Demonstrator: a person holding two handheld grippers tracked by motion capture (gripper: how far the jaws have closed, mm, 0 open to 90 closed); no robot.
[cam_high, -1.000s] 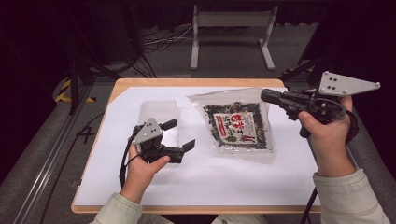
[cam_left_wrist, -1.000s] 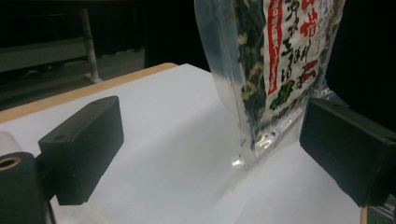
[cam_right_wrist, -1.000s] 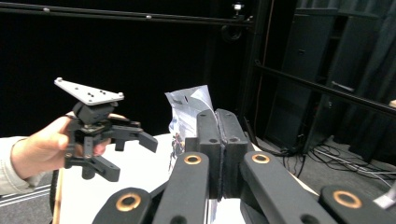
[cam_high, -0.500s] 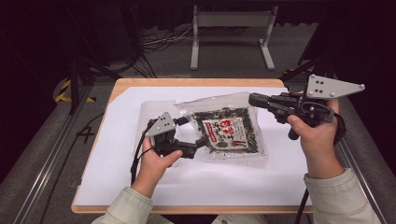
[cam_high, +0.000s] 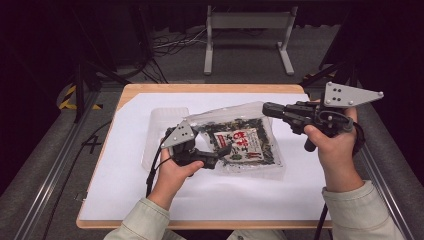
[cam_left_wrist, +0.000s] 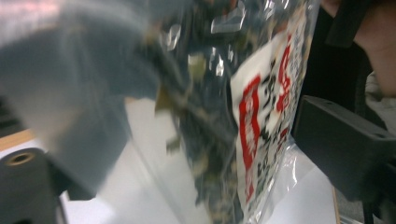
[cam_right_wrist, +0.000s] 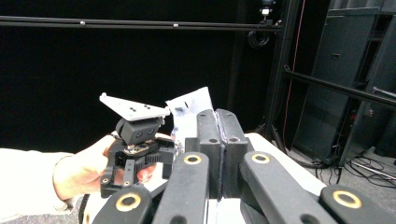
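A clear bag of dark dried seaweed (cam_high: 245, 145) with a red and white label is tilted up over the white sheet. My right gripper (cam_high: 267, 108) is shut on the bag's top right edge; in the right gripper view its jaws (cam_right_wrist: 217, 121) are pressed together and a corner of the bag (cam_right_wrist: 191, 107) sticks up beyond them. My left gripper (cam_high: 220, 152) is at the bag's lower left side. In the left gripper view its jaws stand wide apart, open, with the bag (cam_left_wrist: 261, 116) between them.
A clear plastic tub (cam_high: 165, 125) lies on the white sheet (cam_high: 125, 175) just left of the bag, behind the left hand. The sheet covers a wooden table (cam_high: 150, 90). Dark floor, cables and a metal stand lie beyond the far edge.
The left gripper has moved right, from beside the tub up to the bag. The right gripper has shifted left, bringing the bag with it.
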